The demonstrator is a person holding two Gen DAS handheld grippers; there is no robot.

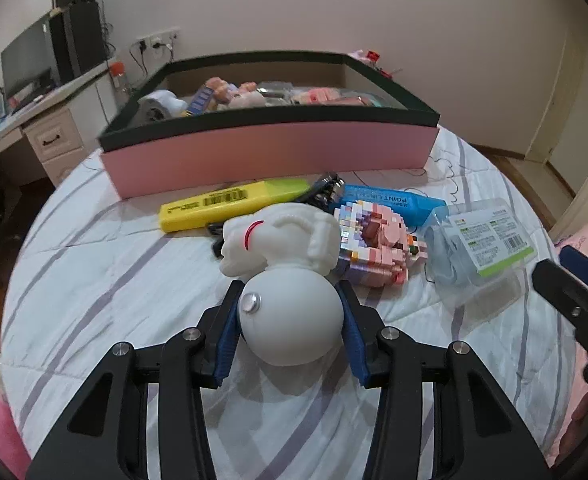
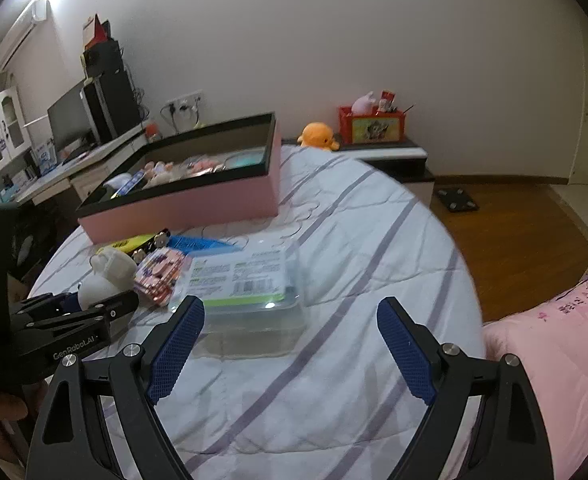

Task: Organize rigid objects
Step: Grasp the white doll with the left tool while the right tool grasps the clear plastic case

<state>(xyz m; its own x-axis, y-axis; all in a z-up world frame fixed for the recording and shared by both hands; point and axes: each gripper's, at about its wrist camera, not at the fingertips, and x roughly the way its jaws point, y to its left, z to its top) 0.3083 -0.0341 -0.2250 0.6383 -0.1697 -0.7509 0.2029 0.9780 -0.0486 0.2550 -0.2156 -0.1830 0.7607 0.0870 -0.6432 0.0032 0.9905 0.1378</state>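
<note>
left gripper [image 1: 289, 300]: clamped on white figure [image 1: 285, 256] | right gripper [image 2: 289, 344]: jaws wide, empty, near clear case [image 2: 245, 280] | bed [image 2: 354, 240]

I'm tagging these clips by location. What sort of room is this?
Most likely a bedroom: a quilted striped bedspread, a pink pillow, and a desk with monitor against the wall.

Left wrist view: low and close over the bed [image 1: 93, 280], angled down along its fingers toward the pink box [image 1: 269, 152], white figure [image 1: 289, 264] right at the lens. Right wrist view: further right, slightly farther back, facing same way, wall and floor visible. Both share box, figure, clear plastic case [image 2: 245, 280].
</note>
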